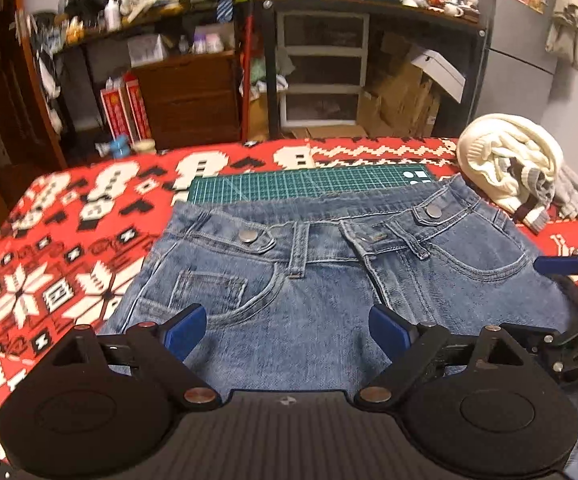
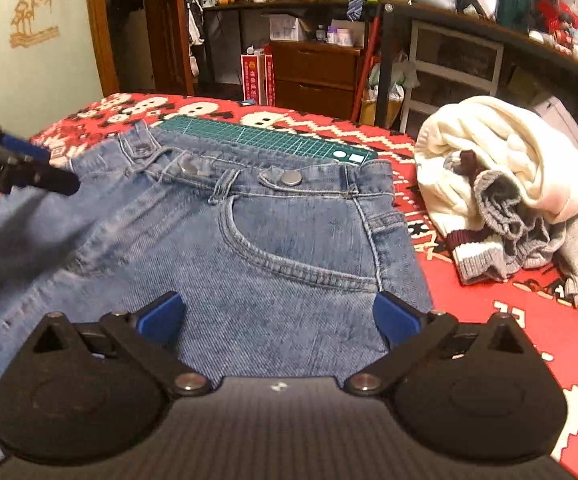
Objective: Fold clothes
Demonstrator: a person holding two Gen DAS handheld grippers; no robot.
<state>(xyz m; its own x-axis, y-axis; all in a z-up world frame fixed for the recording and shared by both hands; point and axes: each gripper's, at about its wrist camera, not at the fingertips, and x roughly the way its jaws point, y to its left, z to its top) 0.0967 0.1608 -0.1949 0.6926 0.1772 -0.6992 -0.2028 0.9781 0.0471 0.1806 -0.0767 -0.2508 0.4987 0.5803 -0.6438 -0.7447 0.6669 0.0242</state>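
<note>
Blue jeans (image 1: 309, 280) lie flat, front side up, on a red patterned cloth, waistband toward the far edge. My left gripper (image 1: 287, 330) hovers open just above the jeans below the left front pocket, nothing between its blue pads. My right gripper (image 2: 279, 318) also stands open over the jeans (image 2: 249, 240), near the right front pocket and side seam. The right gripper shows at the right edge of the left wrist view (image 1: 561, 266); the left gripper appears blurred at the left of the right wrist view (image 2: 17, 160).
A green cutting mat (image 1: 309, 186) pokes out beyond the waistband. A heap of white and grey clothes (image 2: 509, 192) sits to the right on the red cloth (image 1: 49, 260). Cluttered shelves, drawers and boxes stand behind the table.
</note>
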